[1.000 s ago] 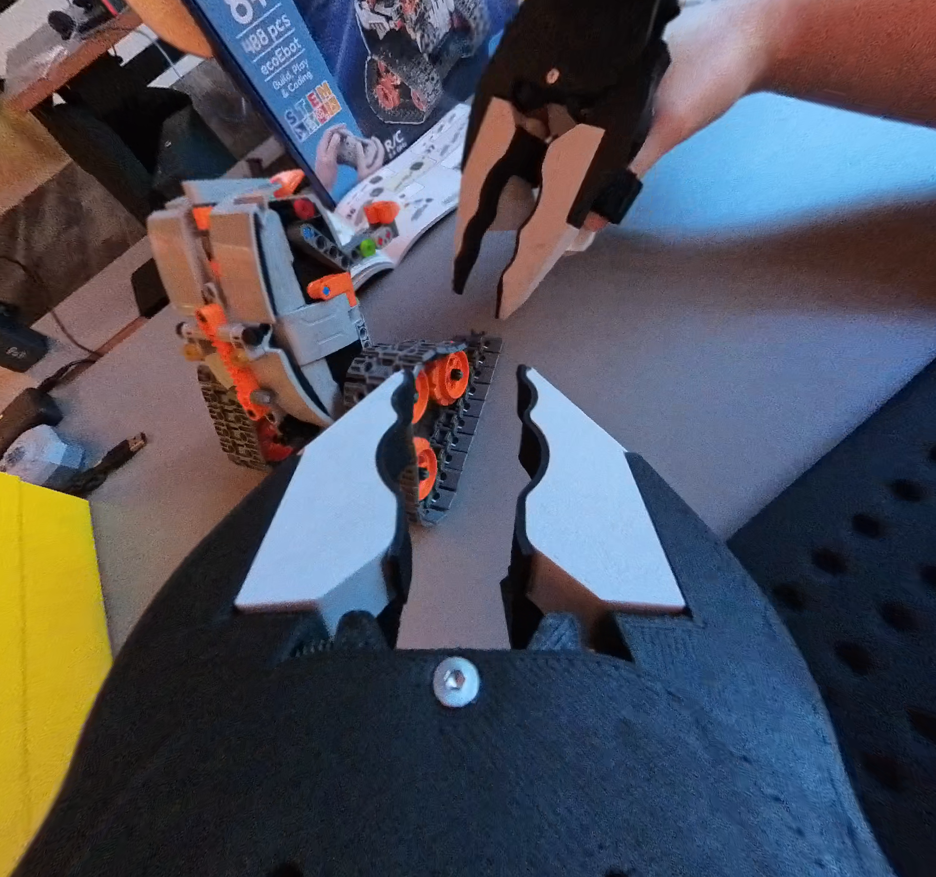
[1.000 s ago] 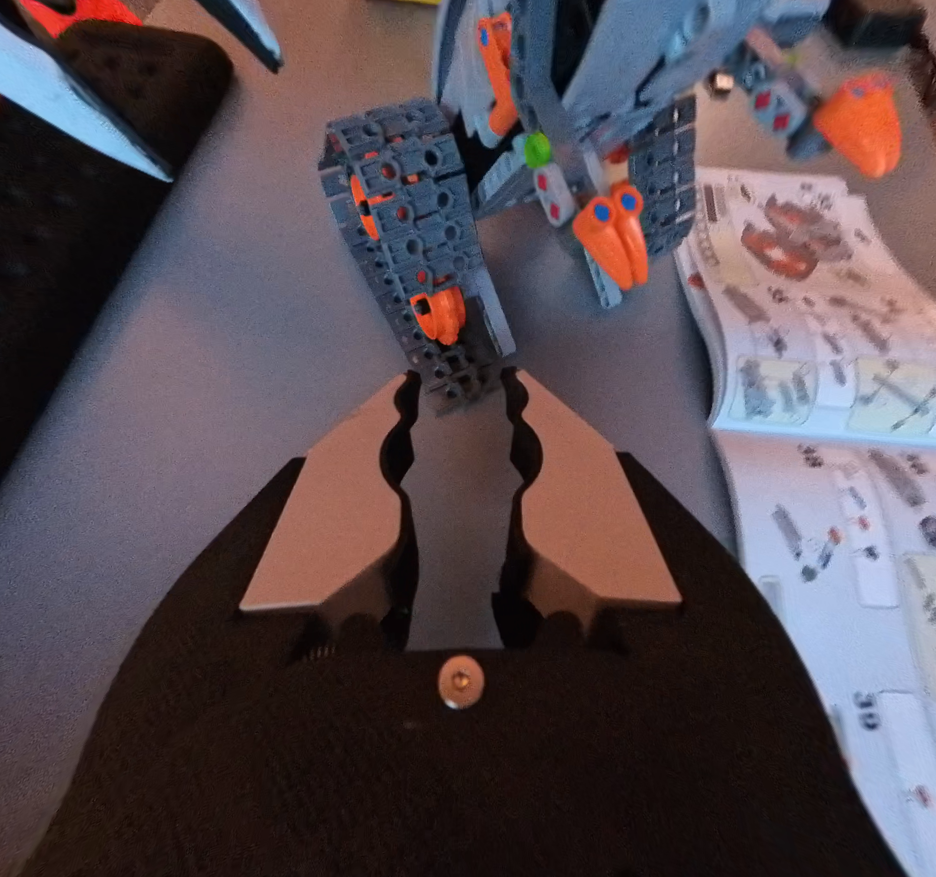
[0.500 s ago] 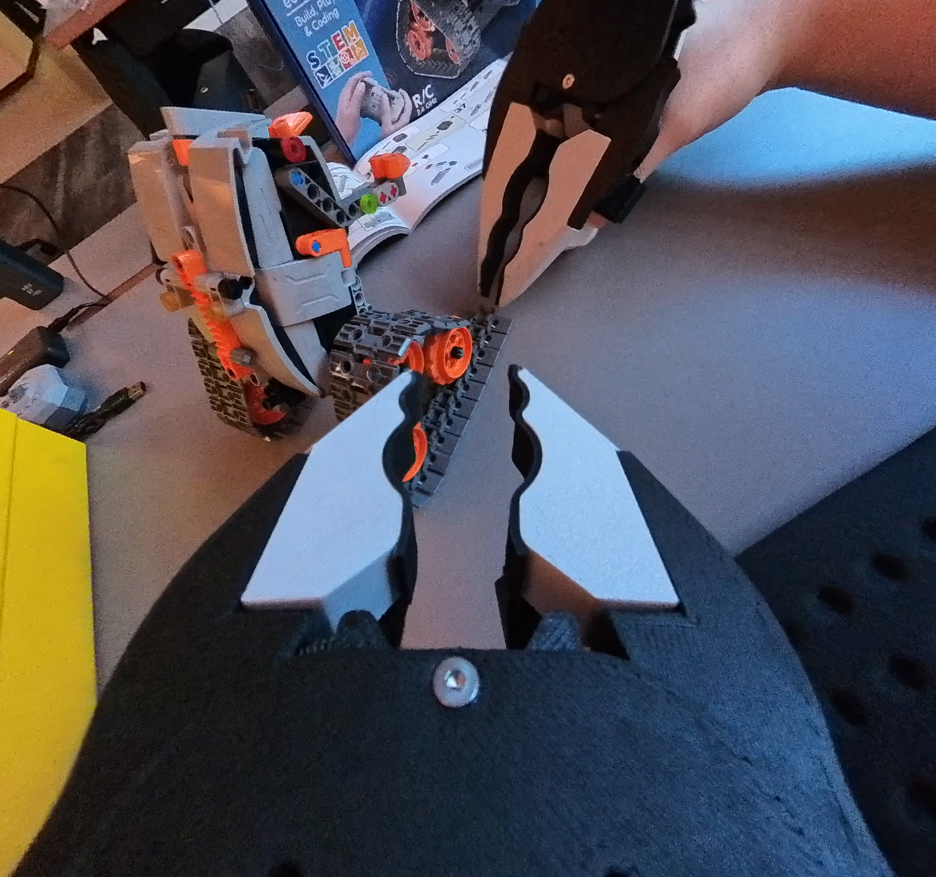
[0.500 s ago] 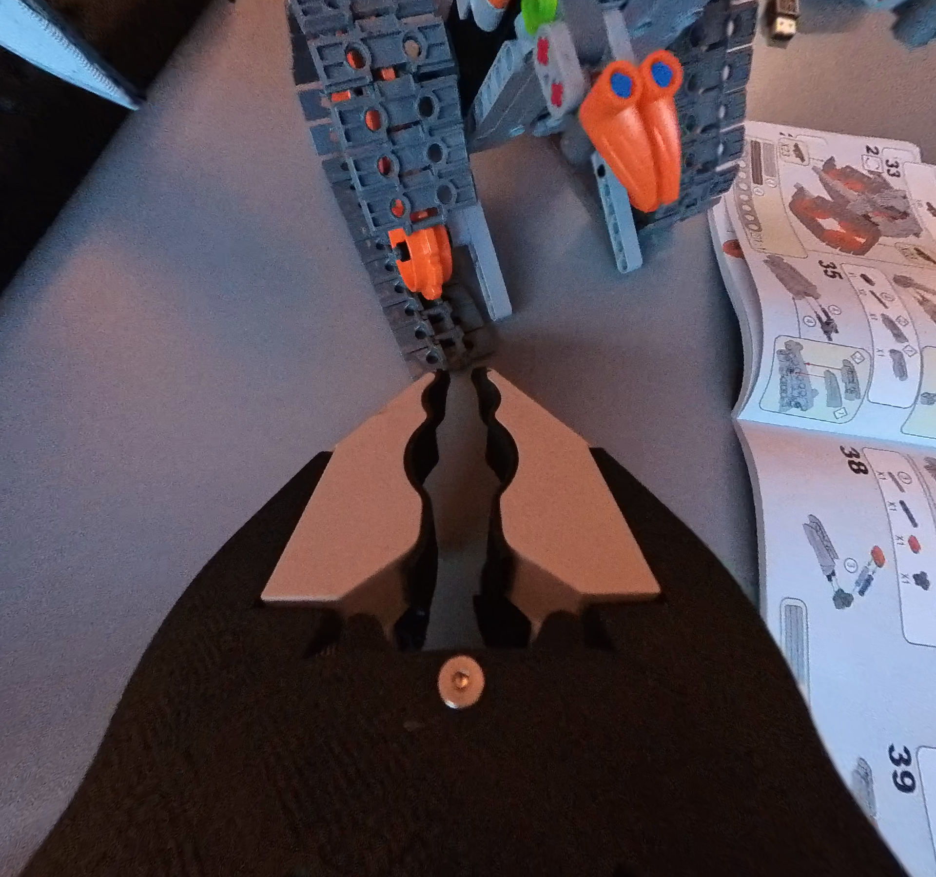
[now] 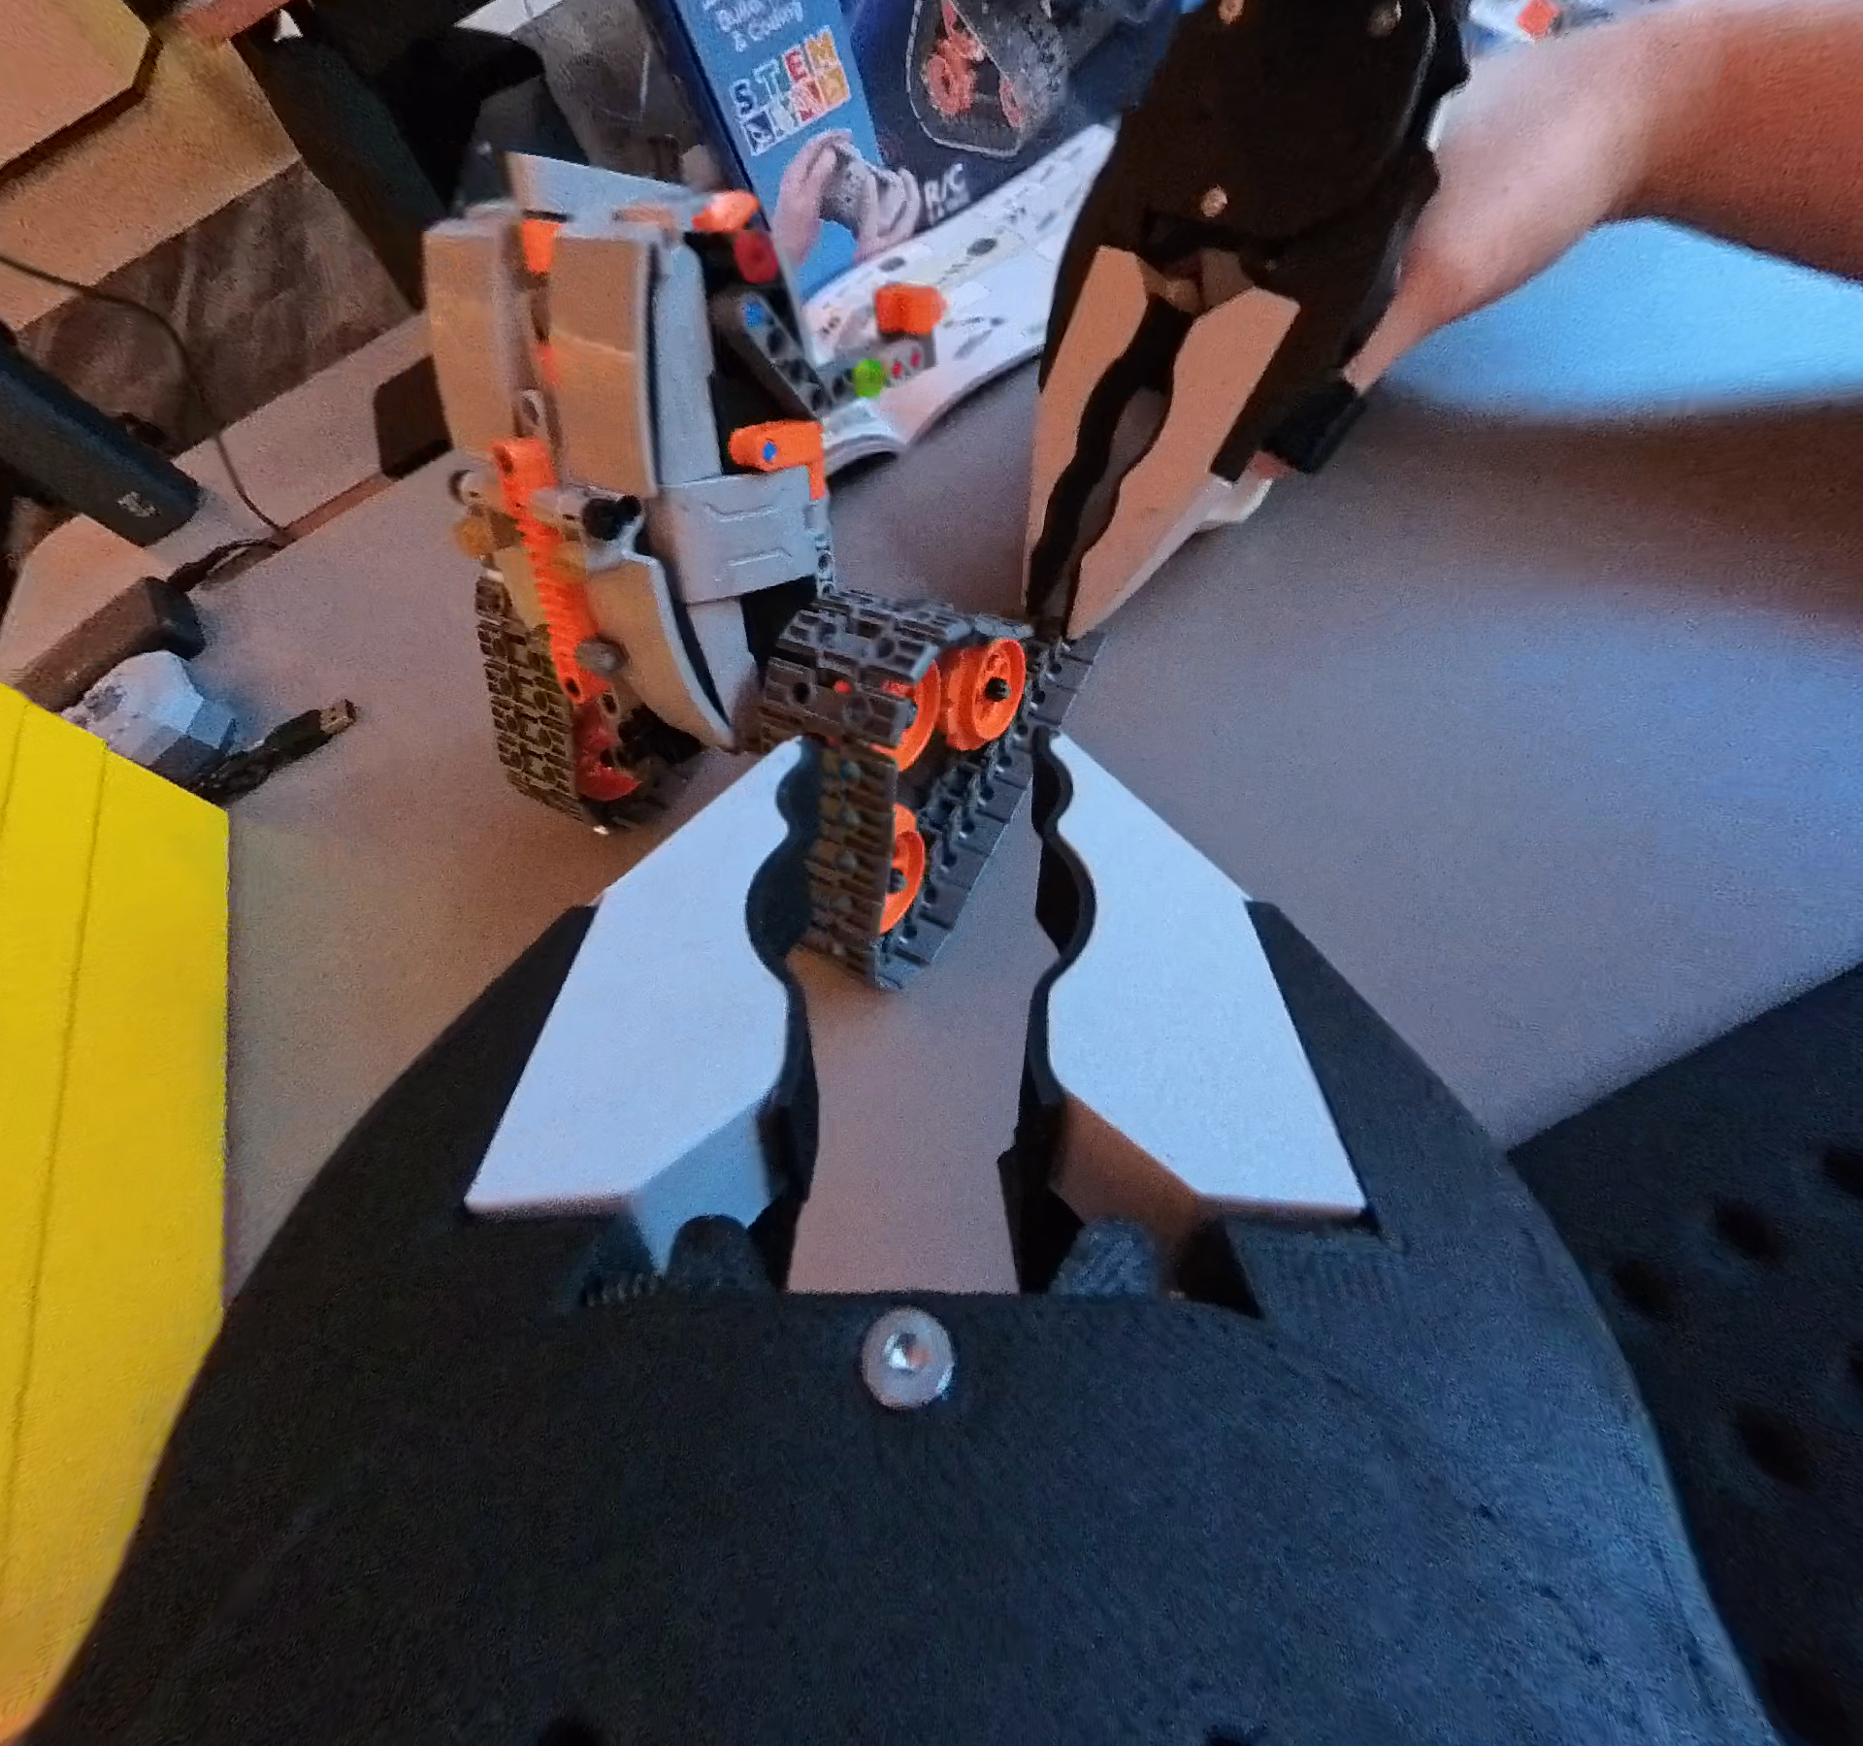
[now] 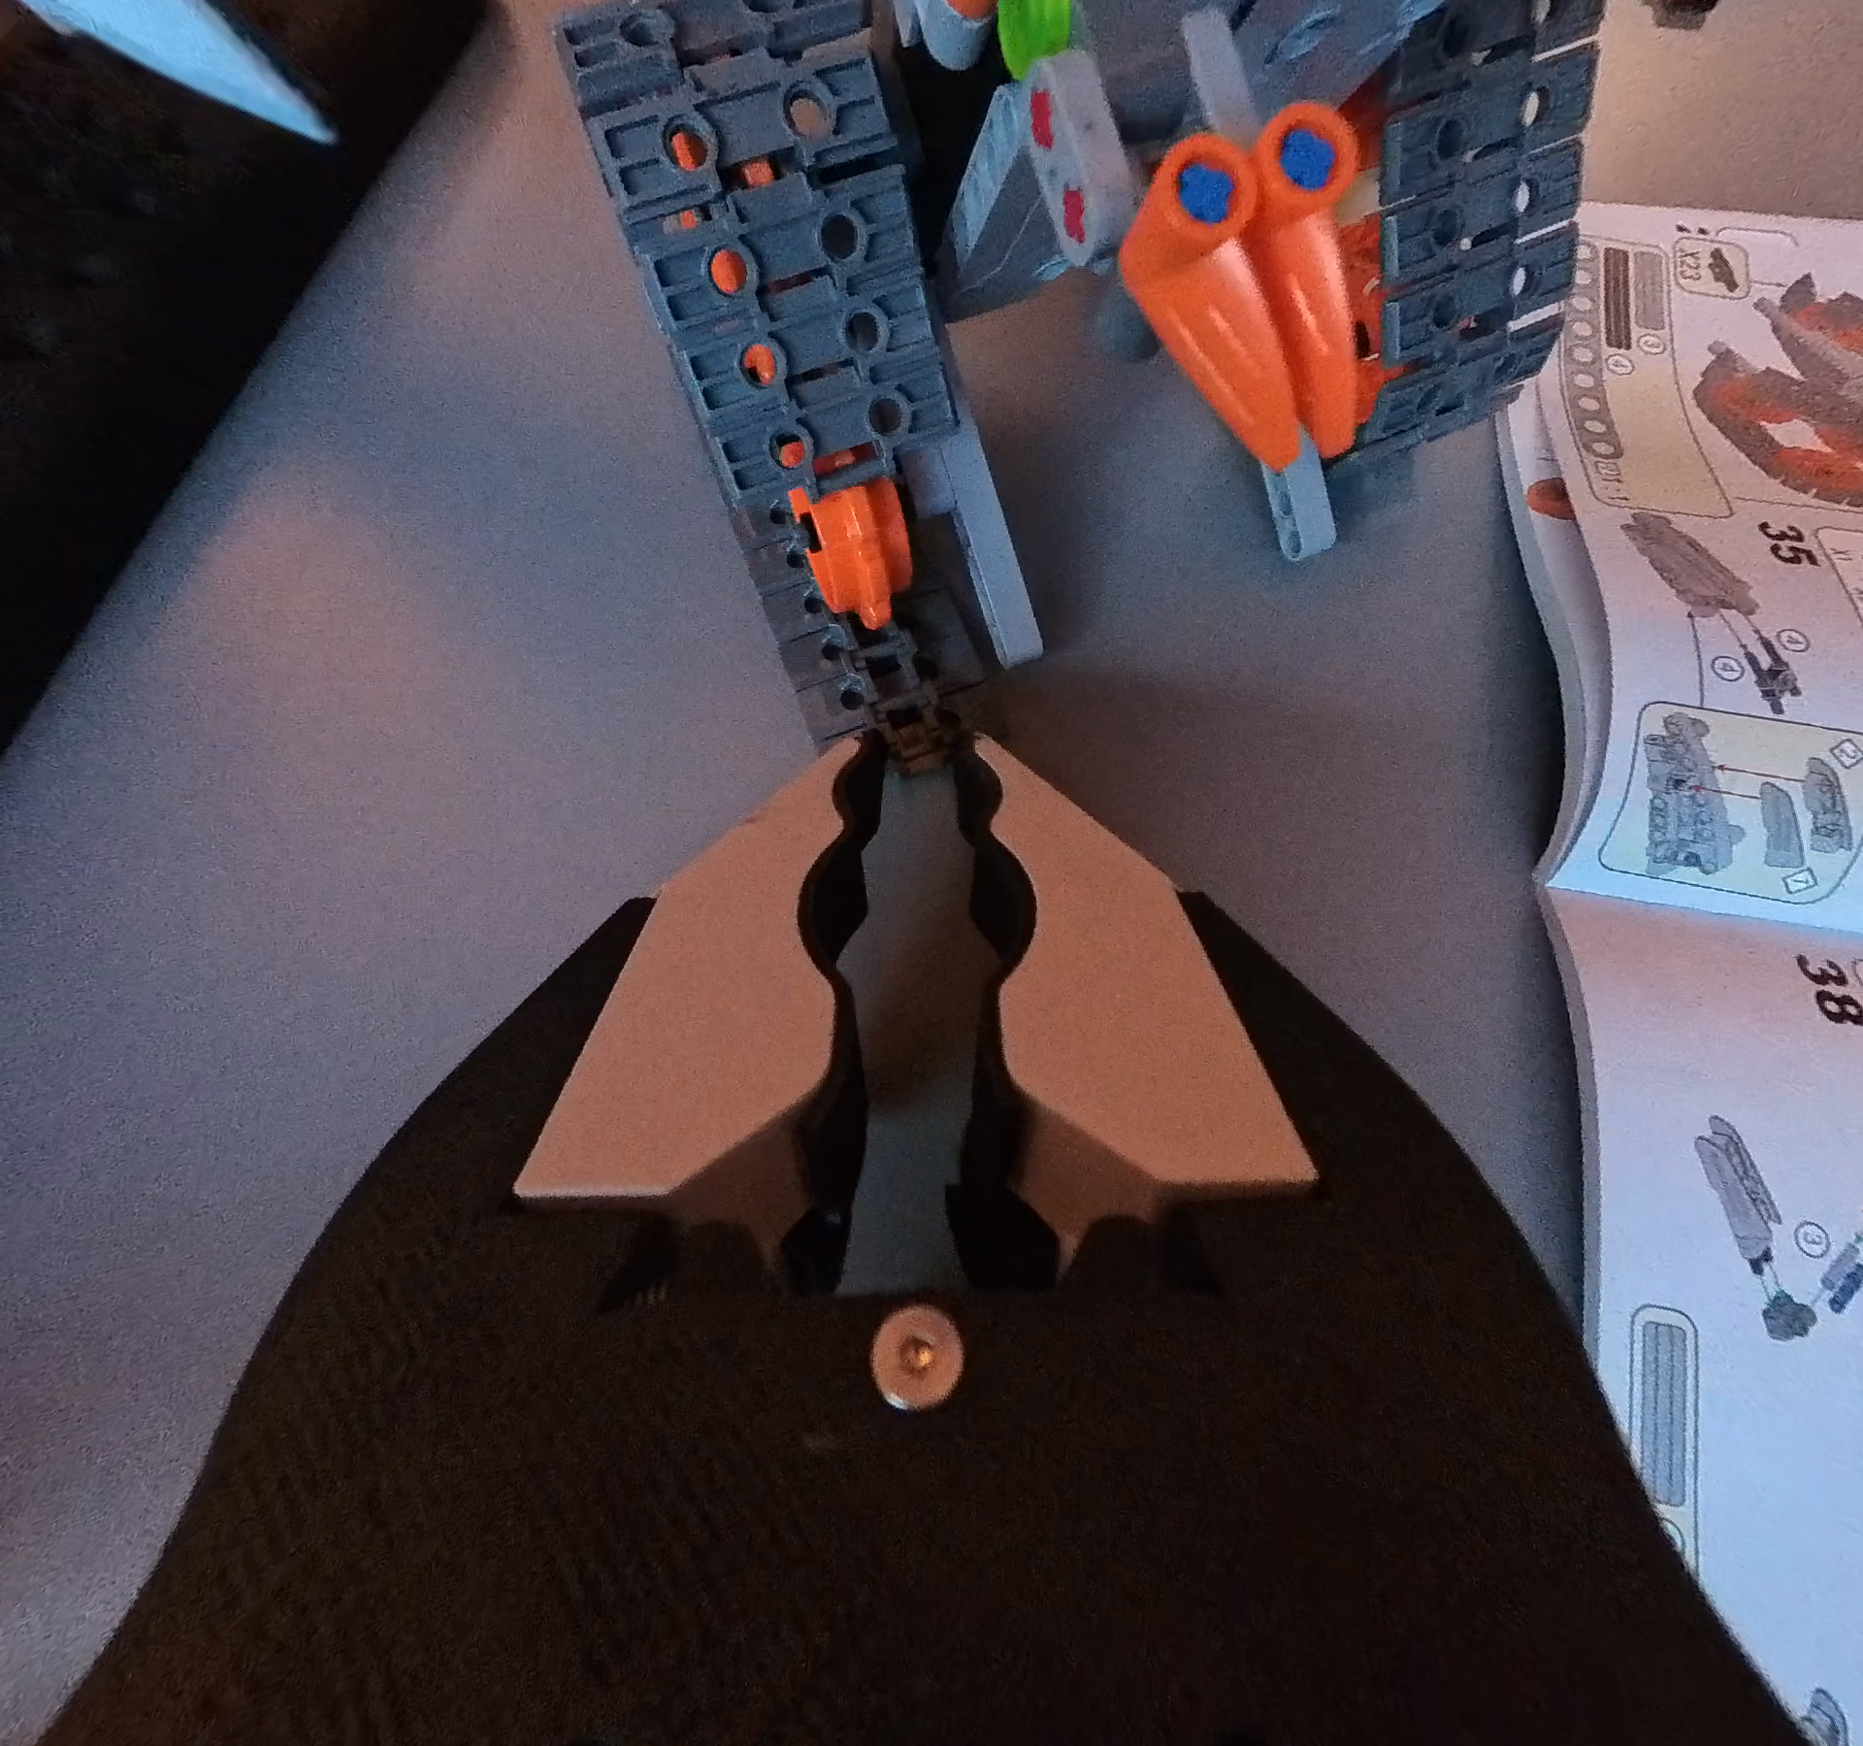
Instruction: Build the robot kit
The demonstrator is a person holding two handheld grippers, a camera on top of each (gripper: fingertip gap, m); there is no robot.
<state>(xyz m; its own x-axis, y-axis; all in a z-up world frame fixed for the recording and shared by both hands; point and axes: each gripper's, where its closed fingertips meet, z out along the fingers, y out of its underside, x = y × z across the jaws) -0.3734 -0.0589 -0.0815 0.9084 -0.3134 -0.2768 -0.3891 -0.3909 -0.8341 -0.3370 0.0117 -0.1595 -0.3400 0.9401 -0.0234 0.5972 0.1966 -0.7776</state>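
Observation:
A grey toy track unit with orange wheels (image 5: 907, 770) lies on the grey table (image 5: 1462, 740), beside a grey-and-orange brick robot body (image 5: 605, 447). My left gripper (image 5: 922, 765) is open, its fingers on either side of the track's near end. My right gripper (image 6: 922, 748) is shut on the track's end link (image 6: 912, 740). The track (image 6: 786, 286) stretches away from it toward the robot body (image 6: 1260, 34). In the left wrist view the right gripper (image 5: 1059, 624) comes down from above onto the track's far end. The left gripper's finger (image 6: 181, 14) shows at top left.
A blue toy box (image 5: 806, 34) stands behind the robot. An open instruction booklet (image 6: 1714, 689) lies on the right. A yellow box (image 5: 101, 992) sits at the left, with a USB plug (image 5: 302, 725) near it. A black perforated pad (image 5: 1714, 1244) and a person's forearm (image 5: 1633, 114) are at the right.
My right gripper moved in and closed its fingers on the track's end. My left gripper moved forward, so the track now sits between its open fingers.

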